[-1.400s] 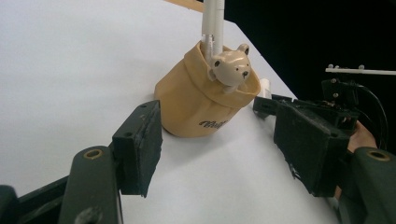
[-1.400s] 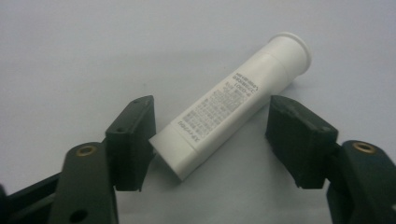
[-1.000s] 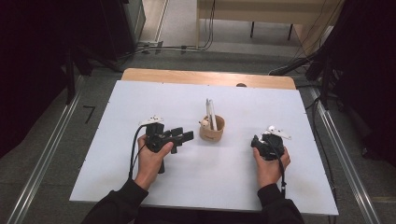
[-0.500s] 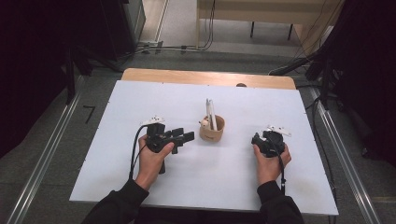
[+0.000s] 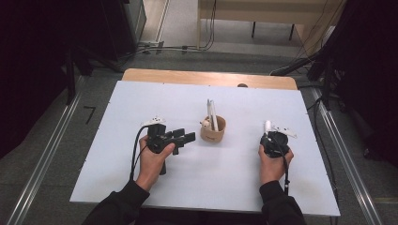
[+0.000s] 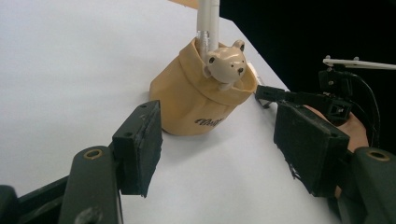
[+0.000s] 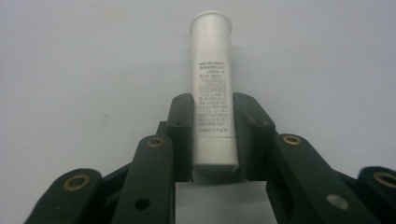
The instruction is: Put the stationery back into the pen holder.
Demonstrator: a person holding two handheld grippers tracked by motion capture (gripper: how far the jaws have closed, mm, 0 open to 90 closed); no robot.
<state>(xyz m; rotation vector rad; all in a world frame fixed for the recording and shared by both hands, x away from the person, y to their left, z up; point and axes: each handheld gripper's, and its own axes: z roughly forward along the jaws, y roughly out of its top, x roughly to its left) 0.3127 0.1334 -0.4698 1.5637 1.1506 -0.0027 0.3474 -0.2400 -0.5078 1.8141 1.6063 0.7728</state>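
A tan cup (image 5: 212, 131) with a small bear figure (image 6: 227, 63) on its rim stands mid-table with white tubes (image 5: 211, 111) upright in it. My left gripper (image 5: 185, 138) lies just left of the cup, open, its jaws apart and pointing at the cup (image 6: 201, 100) with nothing between them. On the right, a white tube (image 7: 212, 79) with printed text lies on the table. My right gripper (image 7: 212, 126) has just been closing, and both pads now press on that tube's near end. From above, the right gripper (image 5: 268, 132) points away from me, with the tube (image 5: 267, 124) sticking out.
The white tabletop (image 5: 141, 103) has bare room to the left, back and front. A wooden strip (image 5: 187, 76) runs along the far edge. Beyond the cup, the right hand's gripper (image 6: 327, 93) shows in the left gripper view. Cables trail from both grippers.
The right gripper's jaws have drawn in around the white tube. Both hands stay about where they were, and the left gripper is unchanged.
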